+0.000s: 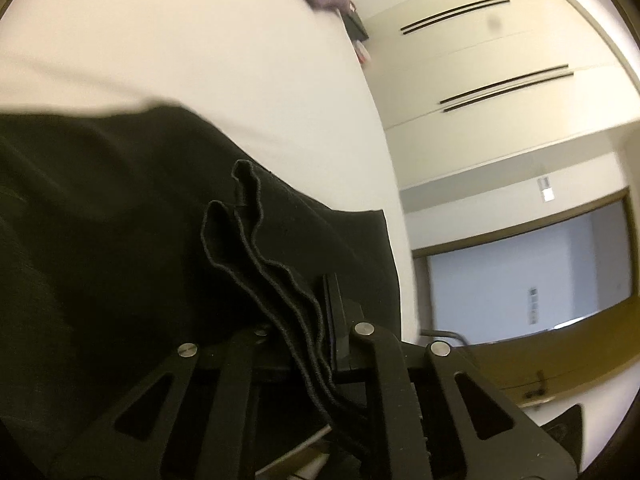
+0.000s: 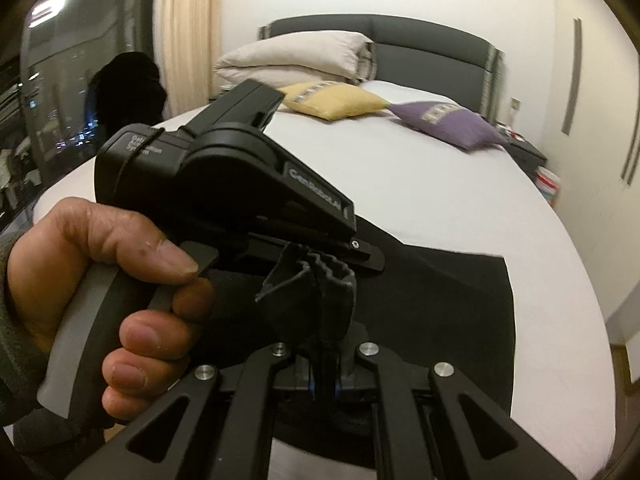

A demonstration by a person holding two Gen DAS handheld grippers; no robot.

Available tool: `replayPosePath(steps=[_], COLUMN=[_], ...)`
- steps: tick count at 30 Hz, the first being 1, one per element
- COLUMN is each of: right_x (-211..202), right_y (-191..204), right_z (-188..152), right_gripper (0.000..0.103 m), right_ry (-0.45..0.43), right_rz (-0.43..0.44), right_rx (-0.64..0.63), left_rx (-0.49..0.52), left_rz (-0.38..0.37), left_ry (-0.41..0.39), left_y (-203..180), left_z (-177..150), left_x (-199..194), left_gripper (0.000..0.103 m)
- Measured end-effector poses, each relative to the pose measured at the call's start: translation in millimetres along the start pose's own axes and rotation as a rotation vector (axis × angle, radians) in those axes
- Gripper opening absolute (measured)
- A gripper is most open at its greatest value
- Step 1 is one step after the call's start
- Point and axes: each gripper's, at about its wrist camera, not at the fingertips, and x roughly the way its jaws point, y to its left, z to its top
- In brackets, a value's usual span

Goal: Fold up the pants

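Both your grippers pinch layered hems of the pants (image 2: 440, 300), lifted above the bed (image 2: 400, 184). Left gripper (image 1: 316, 312) clamps several stacked edges; right gripper (image 2: 326, 364) is closed on a bunched fold. Risk: a loose inner layer slips out, or uneven tension skews your fold.

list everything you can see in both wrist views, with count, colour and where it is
pants: one, black, spread on the bed, gathered edges pinched in both grippers
bed: one, white sheet, under the pants
headboard: one, dark grey, far end of bed
pillows: stack, off-white, against the headboard
yellow cushion: one, near the pillows
purple cushion: one, right of the yellow one
curtain: one, cream, beside the dark window
nightstand: one, dark, right of bed
left gripper: black, shut on pants
right gripper: black, shut on pants
left hand: one, holding the left gripper's handle
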Motion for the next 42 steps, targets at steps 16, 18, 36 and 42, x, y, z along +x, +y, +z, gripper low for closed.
replayPosePath(steps=[16, 18, 36, 42], right_x=[76.8, 58.7, 51.9, 34.3], right_y=[30.7, 14.0, -178.9, -204.5], right_z=[-21.0, -25.0, -135.5, -107.7], right_gripper=[0.036, 0.045, 0.0, 0.005], right_ry=[0.231, 0.232, 0.173, 0.17], right_rz=[0.219, 0.272, 0.587, 0.617], right_rx=[0.054, 0.108, 0.891, 0.851], left_rx=[-0.018, -0.003, 0.25, 0.246], left_rz=[0.184, 0.236, 0.254, 0.243], left_ry=[-0.016, -0.017, -0.008, -0.06], left_y=[98.3, 96.4, 67.0, 83.6], left_z=[-30.0, -33.5, -126.1, -140.2], left_x=[-40.8, -53.2, -85.3, -122.1], left_gripper=[0.01, 0.016, 0.018, 0.018])
